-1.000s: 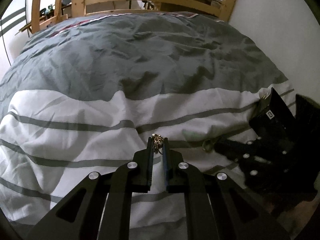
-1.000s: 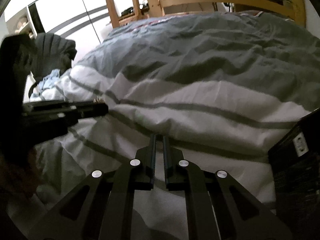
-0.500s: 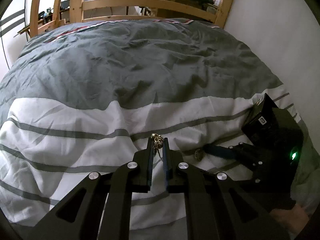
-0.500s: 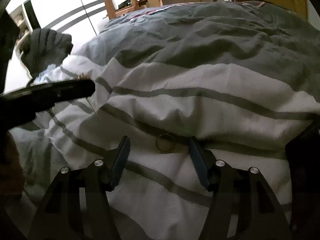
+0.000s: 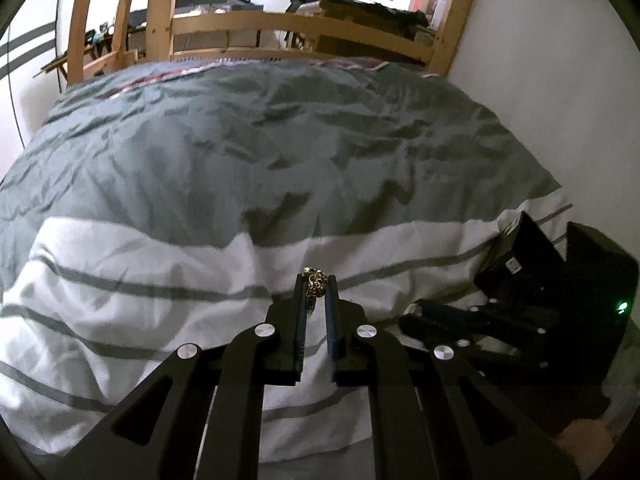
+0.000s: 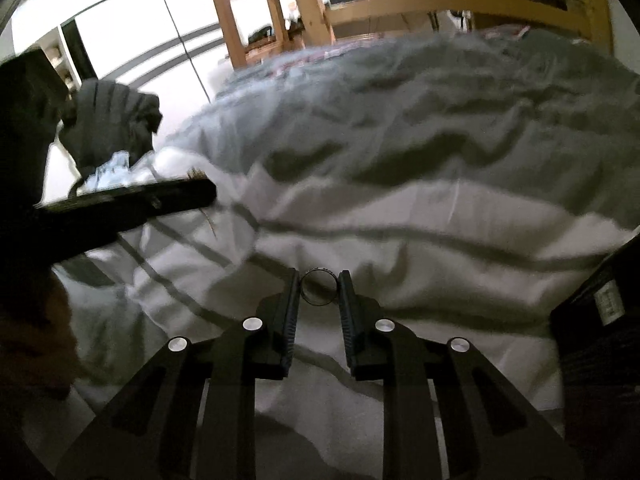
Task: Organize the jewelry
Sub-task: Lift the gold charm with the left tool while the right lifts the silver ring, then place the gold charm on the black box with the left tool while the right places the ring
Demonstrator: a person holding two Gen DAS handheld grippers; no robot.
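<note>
My left gripper (image 5: 316, 280) is clamped on a small gold chain (image 5: 314, 285) at its tips, above the white striped part of the duvet (image 5: 160, 272). My right gripper (image 6: 319, 280) is closing on a ring (image 6: 318, 287) — the pads touch both sides of it. The bed lies broad ahead; a wooden frame (image 5: 280, 24) and a wall (image 5: 540, 80) bound it. A black box (image 6: 600, 360) crowds the right edge — cut off, its contents hidden.
</note>
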